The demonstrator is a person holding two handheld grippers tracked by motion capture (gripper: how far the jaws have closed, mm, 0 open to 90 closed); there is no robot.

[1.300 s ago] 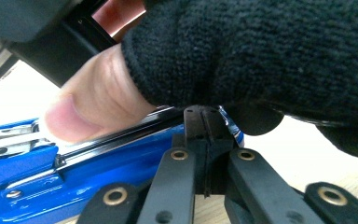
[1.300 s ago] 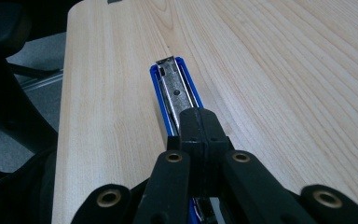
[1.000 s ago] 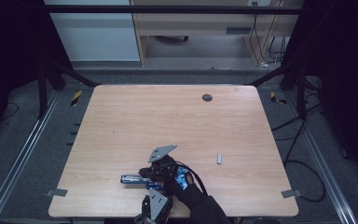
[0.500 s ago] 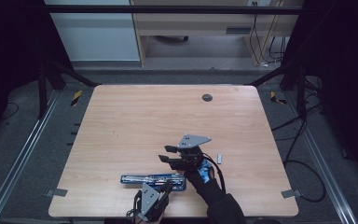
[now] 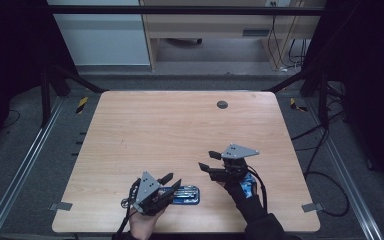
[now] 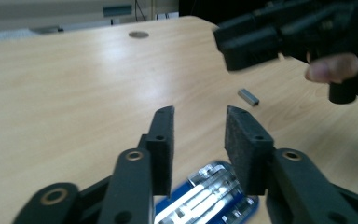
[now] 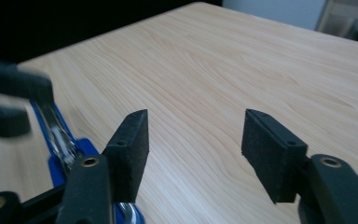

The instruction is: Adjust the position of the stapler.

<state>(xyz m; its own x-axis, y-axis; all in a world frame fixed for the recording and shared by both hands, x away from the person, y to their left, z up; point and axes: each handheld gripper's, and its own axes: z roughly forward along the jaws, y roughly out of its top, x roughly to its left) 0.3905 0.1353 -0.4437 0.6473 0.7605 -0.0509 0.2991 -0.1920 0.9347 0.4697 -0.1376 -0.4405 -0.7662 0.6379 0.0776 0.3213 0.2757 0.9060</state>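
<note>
The left gripper [image 5: 172, 181] at the table's near edge has just let go: a second ago both grippers sat bunched over the stapler [image 5: 185, 194], and now its jaws have been opening and stand partly apart with nothing between them, lifted just above the stapler's left end. The right gripper [image 5: 209, 165] has swung away toward the right, its jaws also just opened, now wide and empty. Both releases suggest the work on the stapler is finished, or a new grasp is coming.

The stapler lies flat near the table's [image 5: 130, 125] near edge, about midway along it: a blue body with a bright metal channel showing on top, apparently opened. Farther right a small grey staple strip [image 6: 248, 96] lies apart on the wood.
</note>
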